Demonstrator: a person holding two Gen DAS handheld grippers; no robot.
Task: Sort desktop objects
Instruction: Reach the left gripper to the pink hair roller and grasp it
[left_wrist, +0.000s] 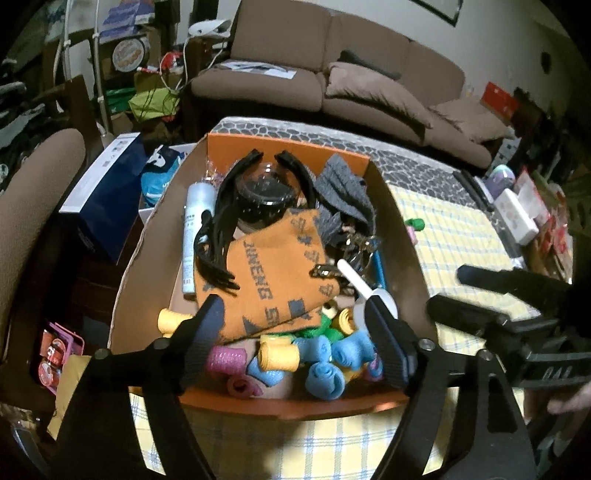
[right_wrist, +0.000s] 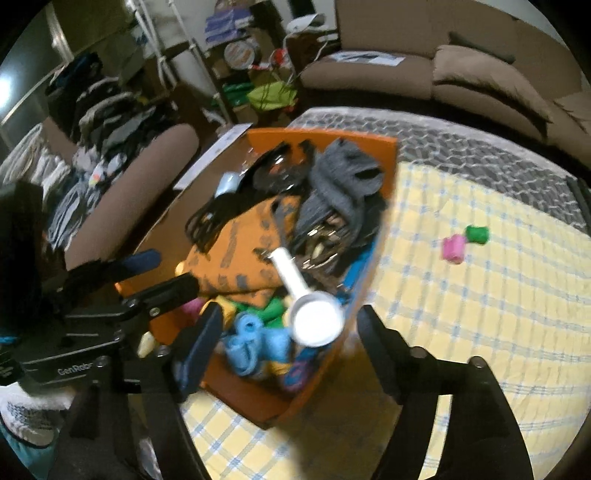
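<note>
An orange cardboard box (left_wrist: 288, 149) (right_wrist: 332, 142) stands on the yellow checked tablecloth. It holds an orange sock (left_wrist: 273, 269) (right_wrist: 236, 254), grey socks (left_wrist: 343, 188) (right_wrist: 340, 177), a black hair claw (left_wrist: 218, 236), a white bottle (left_wrist: 194, 229), coloured hair rollers (left_wrist: 321, 369) (right_wrist: 247, 336) and a white measuring spoon (left_wrist: 364, 288) (right_wrist: 314, 321). My left gripper (left_wrist: 291, 317) (right_wrist: 168, 271) hangs open over the box's near end, gripping nothing. My right gripper (right_wrist: 288, 325) (left_wrist: 450, 290) is open at the box's near right corner, and the spoon lies between its fingers untouched.
A green roller (right_wrist: 476, 233) (left_wrist: 415, 223) and a pink roller (right_wrist: 454, 249) (left_wrist: 411, 235) lie on the cloth right of the box. A brown sofa (left_wrist: 369, 85) stands behind the table. A blue carton (left_wrist: 107, 192) sits to the left, with a remote (left_wrist: 476, 190) and packages far right.
</note>
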